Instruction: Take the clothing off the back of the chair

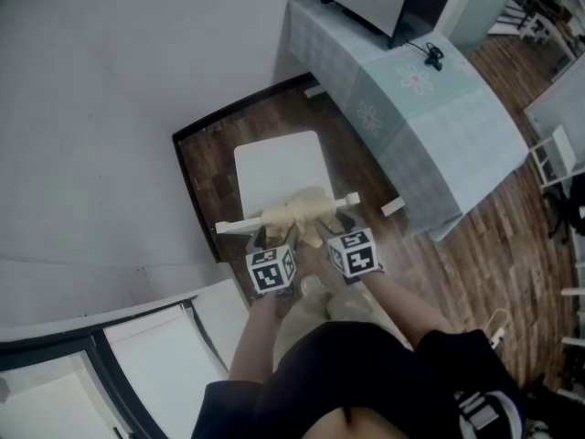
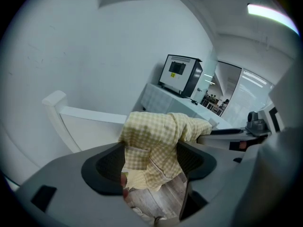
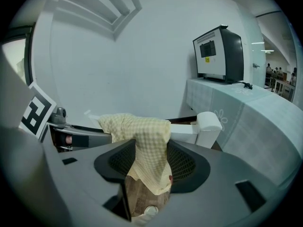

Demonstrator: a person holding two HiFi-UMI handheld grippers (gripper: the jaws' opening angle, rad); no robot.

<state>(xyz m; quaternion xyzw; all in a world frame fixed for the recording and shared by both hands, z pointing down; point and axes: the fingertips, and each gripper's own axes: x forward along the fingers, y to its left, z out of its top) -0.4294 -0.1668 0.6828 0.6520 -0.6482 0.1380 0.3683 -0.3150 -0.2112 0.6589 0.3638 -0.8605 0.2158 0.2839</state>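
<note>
Yellow-checked clothing (image 1: 297,210) on chair back (image 1: 239,224), seemingly loose between parted left and right fingers (image 2: 106,167)

Grey two-jaw left gripper (image 2: 150,165) and grey two-jaw right gripper (image 3: 151,167): side by side, pitched downward, jaws spread wide. Bare left forearm (image 1: 252,338) and right forearm (image 1: 409,307) reach forward.

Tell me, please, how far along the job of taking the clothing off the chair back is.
Done: the left gripper and right gripper are at the yellow checked garment, which hangs between each pair of open jaws. In hand: nothing is clamped; the garment lies draped over the chair's top rail. Left: close on it and lift it off.
</note>
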